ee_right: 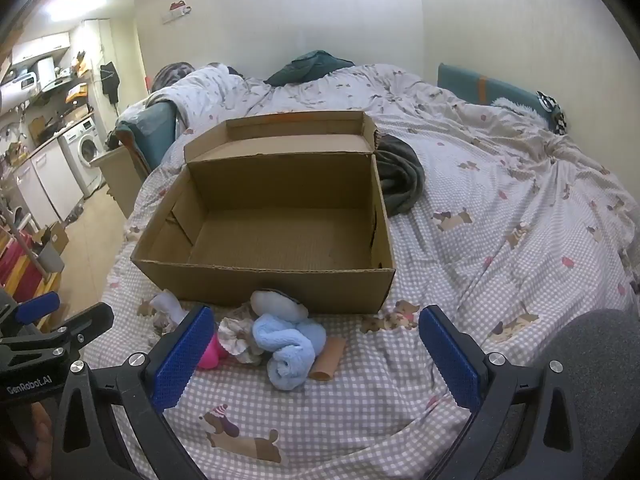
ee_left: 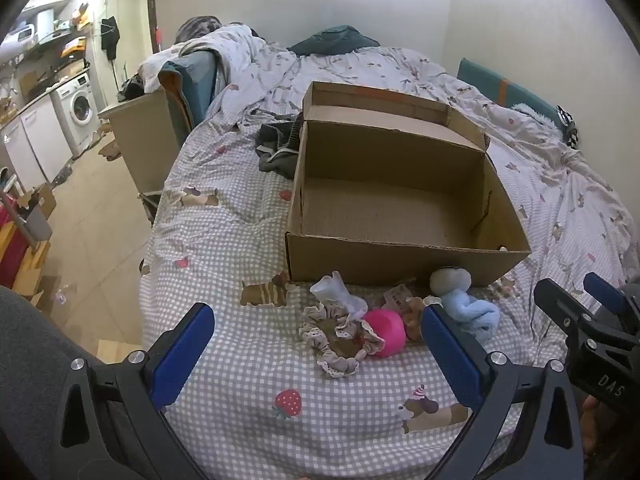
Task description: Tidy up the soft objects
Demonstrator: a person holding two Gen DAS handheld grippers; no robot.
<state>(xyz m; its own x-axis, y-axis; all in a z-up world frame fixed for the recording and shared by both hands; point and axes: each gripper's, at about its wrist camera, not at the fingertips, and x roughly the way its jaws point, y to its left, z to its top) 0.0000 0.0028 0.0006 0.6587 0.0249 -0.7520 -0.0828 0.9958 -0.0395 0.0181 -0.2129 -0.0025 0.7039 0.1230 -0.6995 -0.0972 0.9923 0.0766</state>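
An open, empty cardboard box (ee_left: 400,256) stands on the checked bed sheet; it also shows in the right wrist view (ee_right: 280,284). In front of it lies a small pile: a frilly beige cloth (ee_left: 336,340), a pink ball (ee_left: 386,332), a white sock (ee_left: 336,292), a light blue towel toy (ee_left: 472,308) with a grey-white pad (ee_left: 450,280). The right wrist view shows the blue towel toy (ee_right: 288,344), pink ball (ee_right: 210,356) and a brown tube (ee_right: 328,360). My left gripper (ee_left: 316,344) is open above the pile. My right gripper (ee_right: 316,344) is open beside it.
A dark grey garment (ee_right: 400,176) lies behind the box. A rumpled duvet and teal pillows (ee_left: 508,88) sit at the bed's far end. A wooden nightstand (ee_left: 140,136), washing machine (ee_left: 80,108) and floor clutter lie to the left.
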